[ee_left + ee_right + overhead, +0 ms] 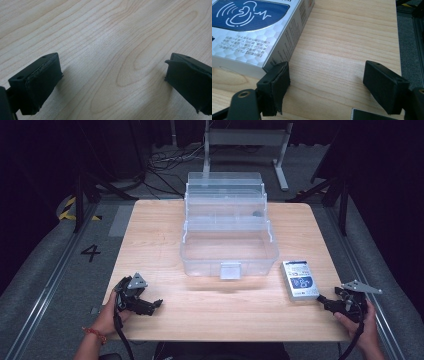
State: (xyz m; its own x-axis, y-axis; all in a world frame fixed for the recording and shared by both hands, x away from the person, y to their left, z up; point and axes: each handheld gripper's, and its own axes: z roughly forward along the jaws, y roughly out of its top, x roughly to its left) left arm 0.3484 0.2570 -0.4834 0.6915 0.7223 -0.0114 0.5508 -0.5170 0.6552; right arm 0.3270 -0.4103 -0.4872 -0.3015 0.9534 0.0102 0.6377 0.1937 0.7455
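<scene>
Both grippers' jaws are spread and empty, so I'd slide the right gripper (325, 301) further left until its jaws straddle the silver box (300, 280) just right of the clear toolbox (227, 232), then squeeze its long sides, while the left gripper (150, 305) idles off toward the toolbox's near left.

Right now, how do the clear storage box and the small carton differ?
The storage box is see-through plastic, open, with tiers stepped back; the carton is opaque silver and blue, printed, closed. The storage box is much larger and sits mid-table; the carton lies flat near the right hand-held gripper. Both rest on the wooden table.
</scene>
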